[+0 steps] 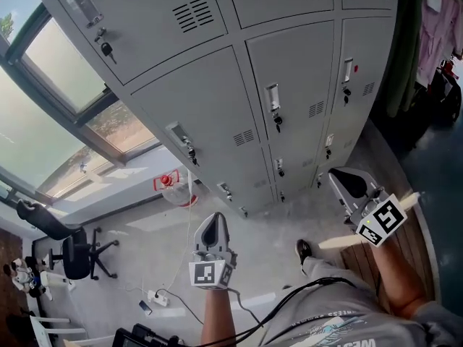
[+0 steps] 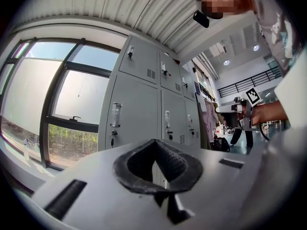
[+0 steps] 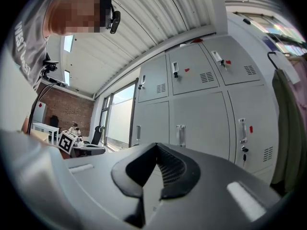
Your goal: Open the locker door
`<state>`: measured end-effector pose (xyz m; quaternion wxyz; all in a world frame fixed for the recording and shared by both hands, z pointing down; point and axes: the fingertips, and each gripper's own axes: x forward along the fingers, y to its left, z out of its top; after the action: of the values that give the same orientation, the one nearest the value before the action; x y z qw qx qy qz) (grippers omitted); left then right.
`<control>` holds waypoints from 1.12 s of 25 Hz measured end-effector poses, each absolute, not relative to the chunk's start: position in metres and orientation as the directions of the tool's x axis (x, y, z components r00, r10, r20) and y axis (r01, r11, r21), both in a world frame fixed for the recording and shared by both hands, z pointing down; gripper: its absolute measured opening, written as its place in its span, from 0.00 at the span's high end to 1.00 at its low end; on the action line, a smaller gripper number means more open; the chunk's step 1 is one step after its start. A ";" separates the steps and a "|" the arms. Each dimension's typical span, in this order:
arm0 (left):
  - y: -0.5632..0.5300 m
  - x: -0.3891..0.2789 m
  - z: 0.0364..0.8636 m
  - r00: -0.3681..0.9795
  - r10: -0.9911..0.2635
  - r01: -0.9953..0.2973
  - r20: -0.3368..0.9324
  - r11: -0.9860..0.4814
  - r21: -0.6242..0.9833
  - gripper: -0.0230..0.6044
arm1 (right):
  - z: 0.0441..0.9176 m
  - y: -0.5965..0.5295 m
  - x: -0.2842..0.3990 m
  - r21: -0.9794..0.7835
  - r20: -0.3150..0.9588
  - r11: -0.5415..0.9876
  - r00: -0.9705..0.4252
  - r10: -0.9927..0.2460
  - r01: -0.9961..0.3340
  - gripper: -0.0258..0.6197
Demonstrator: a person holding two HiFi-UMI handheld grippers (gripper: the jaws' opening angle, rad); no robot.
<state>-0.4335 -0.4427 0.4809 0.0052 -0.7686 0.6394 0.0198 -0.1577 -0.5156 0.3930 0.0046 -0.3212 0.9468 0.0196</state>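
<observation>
A bank of grey metal lockers (image 1: 289, 85) fills the head view, every door closed, each with a chrome handle (image 1: 273, 98) and a key hanging in the lock below it. My left gripper (image 1: 214, 221) is held low in front of the lockers, well short of them, shut and empty. My right gripper (image 1: 340, 178) hangs further right, also away from the doors, jaws together with nothing between them. The left gripper view has the left gripper (image 2: 154, 143) aimed at a locker handle (image 2: 115, 115). The right gripper view has the right gripper (image 3: 156, 146) facing the doors (image 3: 196, 119).
A large window (image 1: 43, 107) runs along the left. An office chair (image 1: 76, 255), a power strip with cable (image 1: 155, 297) and a red object (image 1: 168, 181) sit on the floor. Clothes (image 1: 434, 27) hang right of the lockers. The person's shoe (image 1: 304, 250) is below.
</observation>
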 end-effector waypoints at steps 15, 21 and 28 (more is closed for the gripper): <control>-0.566 -0.480 0.684 0.084 -0.992 -0.995 0.090 -0.079 0.061 0.81 | 0.511 -0.589 -0.176 0.032 0.107 0.800 -0.794 -0.599 -0.599 0.97; -0.606 -0.517 0.757 -0.078 -0.984 -0.994 0.162 0.090 0.066 0.66 | 0.552 -0.600 -0.180 0.024 0.137 0.810 -0.801 -0.583 -0.586 0.97; -0.625 -0.560 0.825 -0.293 -0.924 -0.950 0.247 0.311 0.038 0.64 | 0.589 -0.613 -0.174 0.020 0.193 0.807 -0.790 -0.582 -0.590 0.97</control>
<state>-0.5596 -0.6247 0.8251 -0.1122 -0.5841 0.8018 -0.0578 -0.1742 -0.6125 0.5887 -0.0951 -0.3100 0.9457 -0.0208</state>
